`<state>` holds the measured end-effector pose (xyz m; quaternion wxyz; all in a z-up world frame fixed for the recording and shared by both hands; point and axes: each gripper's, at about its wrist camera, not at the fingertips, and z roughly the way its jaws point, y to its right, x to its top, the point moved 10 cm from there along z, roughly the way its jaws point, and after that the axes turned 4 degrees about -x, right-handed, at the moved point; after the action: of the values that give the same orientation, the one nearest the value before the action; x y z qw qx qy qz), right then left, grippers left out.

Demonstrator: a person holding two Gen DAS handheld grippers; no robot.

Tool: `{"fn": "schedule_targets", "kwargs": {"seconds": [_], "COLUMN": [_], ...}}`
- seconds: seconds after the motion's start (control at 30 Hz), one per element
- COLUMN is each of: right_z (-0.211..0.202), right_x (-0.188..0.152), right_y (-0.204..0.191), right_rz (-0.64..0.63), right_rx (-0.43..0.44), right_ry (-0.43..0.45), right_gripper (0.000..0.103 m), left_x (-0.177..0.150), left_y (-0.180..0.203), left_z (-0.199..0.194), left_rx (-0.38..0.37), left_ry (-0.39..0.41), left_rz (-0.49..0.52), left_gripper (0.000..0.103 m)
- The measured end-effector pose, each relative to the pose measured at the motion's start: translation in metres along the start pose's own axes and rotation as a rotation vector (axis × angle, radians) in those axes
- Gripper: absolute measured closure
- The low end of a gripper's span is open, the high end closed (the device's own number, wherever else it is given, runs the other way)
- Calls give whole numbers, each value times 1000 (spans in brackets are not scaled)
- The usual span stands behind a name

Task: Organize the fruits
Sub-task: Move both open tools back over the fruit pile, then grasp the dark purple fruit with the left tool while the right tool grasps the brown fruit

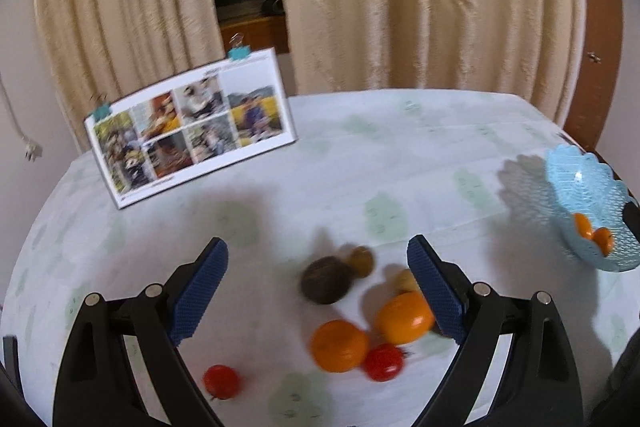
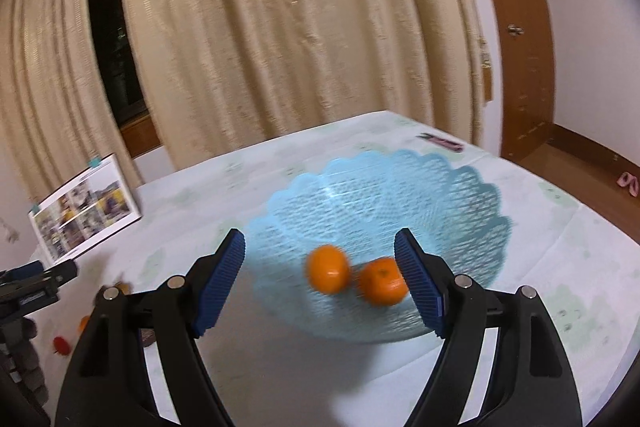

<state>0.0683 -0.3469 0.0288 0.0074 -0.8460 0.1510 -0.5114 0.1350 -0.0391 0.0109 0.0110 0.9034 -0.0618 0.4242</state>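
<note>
While the blue basket (image 2: pixel 452 203) already holds two oranges (image 2: pixel 328 269), more fruit lies in a pile (image 1: pixel 340 343) on the table, well apart from the basket. The left gripper (image 1: pixel 318 287) hangs over that pile, jaws wide apart and empty. The right gripper (image 2: pixel 320 279) hangs over the basket, also apart and empty. The left hand is nearer the pile.

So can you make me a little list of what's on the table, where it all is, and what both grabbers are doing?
basket: light blue, holds two oranges
loose fruit: two oranges, two tomatoes, a dark fruit, all on the tablecloth
photo card: standing at the back
left gripper: open above the loose fruit
right gripper: open, empty, by the basket
</note>
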Motion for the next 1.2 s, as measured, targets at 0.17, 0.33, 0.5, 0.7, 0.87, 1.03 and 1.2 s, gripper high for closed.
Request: {"fn": "schedule_targets", "kwargs": {"seconds": [0.17, 0.33, 0.5, 0.7, 0.87, 1.03, 1.2], "right_z": [-2, -2, 0, 5, 6, 7, 13], "right_x": [-13, -26, -35, -43, -47, -55, -73], "right_y": [-37, -64, -77, -81, -86, -98, -113], "right_rz": [-50, -89, -102, -111, -131, -151, -172], "right_rx": [82, 143, 171, 175, 183, 220, 285], "right_ry": [-46, -87, -126, -150, -162, -195, -288], "right_gripper": [20, 19, 19, 19, 19, 19, 19], "left_x": [-12, -19, -28, -33, -30, -32, -31], "left_y": [-21, -25, -18, -13, -3, 0, -15], "left_z": [10, 30, 48, 62, 63, 60, 58], "left_rx": [4, -23, -65, -123, -200, -272, -238], "left_ry": [-38, -90, -141, -169, -167, -168, -158], "left_rz": [-28, -26, -2, -4, -9, -29, -41], "left_gripper": [12, 12, 15, 29, 53, 62, 63]}}
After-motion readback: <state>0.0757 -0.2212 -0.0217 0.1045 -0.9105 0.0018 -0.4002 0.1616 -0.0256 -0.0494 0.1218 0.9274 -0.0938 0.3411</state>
